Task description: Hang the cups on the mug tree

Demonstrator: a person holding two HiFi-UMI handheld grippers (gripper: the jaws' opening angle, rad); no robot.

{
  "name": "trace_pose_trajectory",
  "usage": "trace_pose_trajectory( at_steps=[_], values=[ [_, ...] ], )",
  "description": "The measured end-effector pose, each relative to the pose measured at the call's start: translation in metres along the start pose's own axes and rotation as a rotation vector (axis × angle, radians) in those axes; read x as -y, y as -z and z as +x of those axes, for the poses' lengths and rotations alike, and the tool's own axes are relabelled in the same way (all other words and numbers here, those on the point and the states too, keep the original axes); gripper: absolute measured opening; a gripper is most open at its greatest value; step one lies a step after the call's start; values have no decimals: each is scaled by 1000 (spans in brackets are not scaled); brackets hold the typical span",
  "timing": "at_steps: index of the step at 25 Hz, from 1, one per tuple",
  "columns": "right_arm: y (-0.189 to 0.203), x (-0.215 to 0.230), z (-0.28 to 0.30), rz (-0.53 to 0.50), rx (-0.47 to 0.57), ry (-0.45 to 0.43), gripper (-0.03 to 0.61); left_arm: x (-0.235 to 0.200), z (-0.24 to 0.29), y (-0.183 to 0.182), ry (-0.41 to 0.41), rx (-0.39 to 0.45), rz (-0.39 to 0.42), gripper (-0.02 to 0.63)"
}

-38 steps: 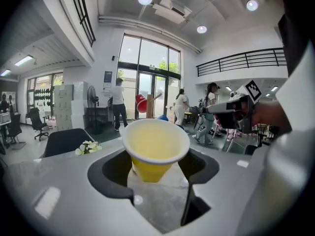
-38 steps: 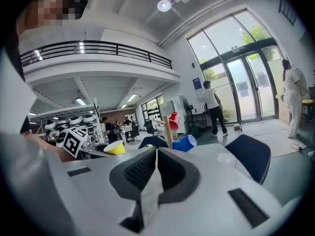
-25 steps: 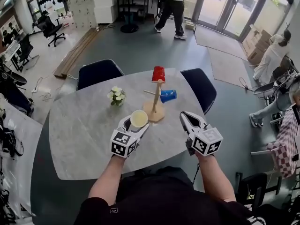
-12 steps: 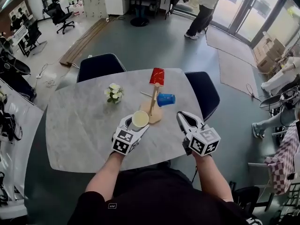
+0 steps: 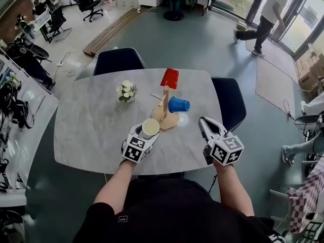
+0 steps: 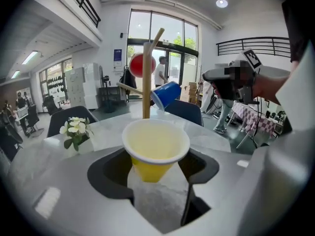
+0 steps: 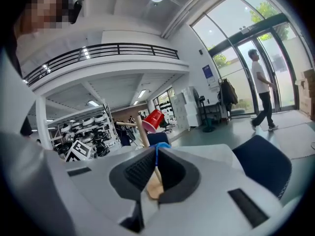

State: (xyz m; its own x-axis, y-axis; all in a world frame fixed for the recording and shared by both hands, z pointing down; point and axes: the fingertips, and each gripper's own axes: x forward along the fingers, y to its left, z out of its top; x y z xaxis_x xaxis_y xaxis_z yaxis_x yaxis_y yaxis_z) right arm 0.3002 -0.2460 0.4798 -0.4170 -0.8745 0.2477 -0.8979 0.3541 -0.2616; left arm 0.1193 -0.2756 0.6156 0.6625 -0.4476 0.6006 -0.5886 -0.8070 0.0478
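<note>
A wooden mug tree point(image 5: 164, 108) stands mid-table on the grey marble table point(image 5: 86, 130). A red cup point(image 5: 169, 78) hangs upside down on its top peg and a blue cup point(image 5: 178, 104) hangs on a right-hand peg. My left gripper point(image 5: 147, 134) is shut on a yellow cup point(image 5: 150, 127), mouth up, just left of the tree's base. In the left gripper view the yellow cup point(image 6: 155, 141) sits between the jaws, with the tree point(image 6: 146, 87) behind it. My right gripper point(image 5: 203, 121) is shut and empty, right of the tree; its view shows closed jaws point(image 7: 155, 166).
A small vase of white flowers point(image 5: 126, 91) stands left of the tree. Two dark blue chairs point(image 5: 117, 61) point(image 5: 230, 100) sit at the table's far side and right side. A person point(image 5: 266, 19) walks near the glass doors far behind.
My left gripper has sunk a little with the yellow cup, tilting downward. My right gripper has shifted sideways, still shut. The person in the background has walked to the right.
</note>
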Motion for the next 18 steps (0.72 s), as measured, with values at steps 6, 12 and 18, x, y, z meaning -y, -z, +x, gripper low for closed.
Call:
trace_pose_trajectory(
  at_steps=[6,12,18],
  values=[
    [0,6,11,-13,-22,-74,21,0,28,26,-47,-94,-112,298],
    [-1,6,16,-33,-40,-121,21,4,46,40,-68,-174,-111,298],
    [-1,12,19,-28,-43,-131,21,6,51,24,-64,-161,-59,298]
  ],
)
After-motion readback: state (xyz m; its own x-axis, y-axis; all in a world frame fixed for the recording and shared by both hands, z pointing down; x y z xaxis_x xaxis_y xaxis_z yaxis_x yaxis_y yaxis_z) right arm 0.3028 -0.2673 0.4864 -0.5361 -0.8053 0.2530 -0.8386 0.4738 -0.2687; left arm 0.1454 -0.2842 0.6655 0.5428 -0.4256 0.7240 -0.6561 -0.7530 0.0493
